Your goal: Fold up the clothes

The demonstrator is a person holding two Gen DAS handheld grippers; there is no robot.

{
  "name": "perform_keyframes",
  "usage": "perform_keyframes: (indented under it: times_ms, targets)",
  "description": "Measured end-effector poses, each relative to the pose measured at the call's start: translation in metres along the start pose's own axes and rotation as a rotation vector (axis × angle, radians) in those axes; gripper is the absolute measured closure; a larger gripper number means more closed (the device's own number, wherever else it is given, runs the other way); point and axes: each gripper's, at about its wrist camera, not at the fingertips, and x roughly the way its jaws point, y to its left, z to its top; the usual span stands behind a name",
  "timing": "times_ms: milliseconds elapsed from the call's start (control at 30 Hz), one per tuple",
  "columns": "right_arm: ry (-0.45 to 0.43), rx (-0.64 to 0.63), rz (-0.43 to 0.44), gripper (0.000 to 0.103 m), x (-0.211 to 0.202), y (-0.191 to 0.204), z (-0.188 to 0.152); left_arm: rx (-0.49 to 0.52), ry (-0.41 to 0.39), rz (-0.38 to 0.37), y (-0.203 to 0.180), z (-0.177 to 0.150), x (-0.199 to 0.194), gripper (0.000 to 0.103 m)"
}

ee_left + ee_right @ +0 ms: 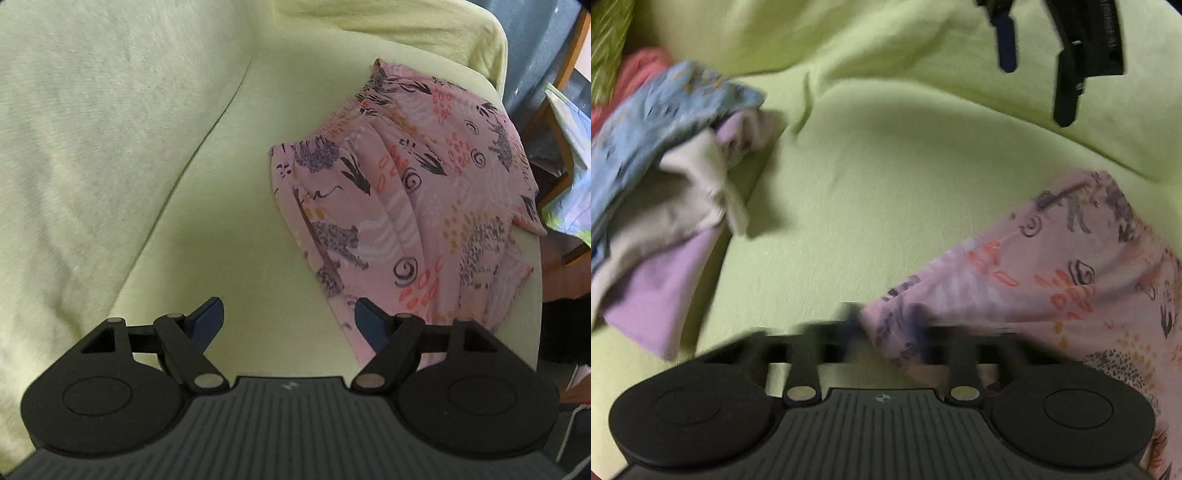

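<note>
the left gripper has its jaws spread wide, nothing between the blue pads. the gap between them shows bare seat cushion, and the right-hand pad sits over the near hem of the pink printed garment without pinching it.

the right gripper is smeared by motion blur, so i cannot tell for certain how its jaws stand. its dark fingers appear close together at a corner of the same pink printed garment, and the cloth's corner lies right between them, but whether it is pinched cannot be told.

in the left wrist view the garment lies on the right part of the pale green sofa seat, folded into a compact shape, its gathered elastic waistband turned toward the backrest and its far edge hanging a little over the seat's right end. the print shows leopards, dark swirls and orange spots.

in the right wrist view a loose pile of other clothes sits to the left on the green cover, well apart from the pink piece: light blue patterned cloth on top, white and lilac beneath, something coral red behind. the left gripper hangs at the top of that view, above the green fabric.

beyond the sofa's right end stands a wooden chair frame with a pale cloth draped on it.
</note>
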Motion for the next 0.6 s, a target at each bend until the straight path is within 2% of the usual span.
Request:
perform_keyframes:
  times_ms: [100, 233, 333, 567, 600]
  targets:
    - [-0.018, 0.053, 0.027, 0.1, -0.017, -0.027, 0.004, -0.011, 0.0, -0.022, 0.003, 0.021, 0.018, 0.031]
    - [-0.072, 0.112, 0.032, 0.1, -0.062, -0.063, 0.005, -0.051, 0.002, -0.06, 0.009, 0.061, 0.053, 0.044]
    - [-0.071, 0.151, 0.036, 0.1, -0.079, -0.081, 0.001, -0.074, 0.006, -0.084, 0.015, 0.093, 0.087, 0.051]
    - [-0.05, 0.205, 0.09, 0.1, -0.083, -0.101, -0.007, -0.064, 0.142, -0.071, 0.022, 0.14, 0.145, 0.069]
    - [-0.045, 0.21, 0.099, 0.1, -0.082, -0.104, -0.007, -0.059, 0.162, -0.077, 0.022, 0.142, 0.15, 0.084]
